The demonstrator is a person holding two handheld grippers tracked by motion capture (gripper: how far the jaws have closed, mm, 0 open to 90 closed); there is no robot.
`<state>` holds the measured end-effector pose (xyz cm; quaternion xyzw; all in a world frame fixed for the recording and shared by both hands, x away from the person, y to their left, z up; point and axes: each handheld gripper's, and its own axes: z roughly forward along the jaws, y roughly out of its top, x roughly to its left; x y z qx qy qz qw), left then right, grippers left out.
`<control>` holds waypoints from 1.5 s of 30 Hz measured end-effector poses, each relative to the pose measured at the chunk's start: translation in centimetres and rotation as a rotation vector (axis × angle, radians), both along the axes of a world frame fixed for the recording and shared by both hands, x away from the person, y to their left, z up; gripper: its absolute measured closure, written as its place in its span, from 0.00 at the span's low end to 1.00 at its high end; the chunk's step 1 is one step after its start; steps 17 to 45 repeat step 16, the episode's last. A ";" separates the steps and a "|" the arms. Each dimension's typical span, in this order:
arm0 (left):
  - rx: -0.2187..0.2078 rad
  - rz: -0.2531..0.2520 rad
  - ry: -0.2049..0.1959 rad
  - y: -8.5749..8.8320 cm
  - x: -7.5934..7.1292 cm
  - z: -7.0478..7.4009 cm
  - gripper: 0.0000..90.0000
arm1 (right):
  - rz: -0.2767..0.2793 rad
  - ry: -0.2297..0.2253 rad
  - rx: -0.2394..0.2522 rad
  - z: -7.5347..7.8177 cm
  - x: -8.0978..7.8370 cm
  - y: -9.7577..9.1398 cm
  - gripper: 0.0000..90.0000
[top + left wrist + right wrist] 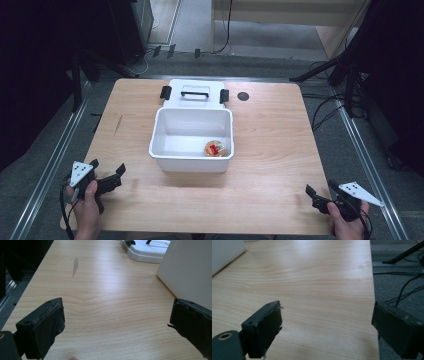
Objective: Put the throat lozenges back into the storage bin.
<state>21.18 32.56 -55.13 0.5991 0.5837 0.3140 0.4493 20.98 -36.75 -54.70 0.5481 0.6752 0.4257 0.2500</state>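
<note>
A white open box (pixel 192 110) stands in the middle of the wooden table (pixel 270 140). Inside it, near the front right corner, lies a small round clear thing with a red piece in it (pixel 215 149). The box's white lid (pixel 194 93), with a handle and two black clips, lies flat just behind the box. My left gripper (pixel 108 166) rests at the table's front left, open and holding nothing; its jaws point toward the box wall (pixel 190 270). My right gripper (pixel 320 187) is at the front right, open over bare wood, nothing between its jaws.
A small black round mark (pixel 243 96) sits on the table right of the lid. A grey scuff (pixel 75 265) marks the wood at the left. The table's right edge (pixel 372 290) runs close by my right gripper (pixel 327 315), with cables on the floor beyond.
</note>
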 end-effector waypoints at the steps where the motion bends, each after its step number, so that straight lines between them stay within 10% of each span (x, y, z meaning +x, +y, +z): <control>1: 0.002 0.004 0.001 0.0 0.0 0.0 0.00 | 0.000 0.000 0.000 0.0 0.0 0.0 0.11; 45: 0.023 0.034 0.009 -0.2 0.0 0.0 0.00 | -0.006 0.033 -0.013 -0.1 0.6 0.2 0.14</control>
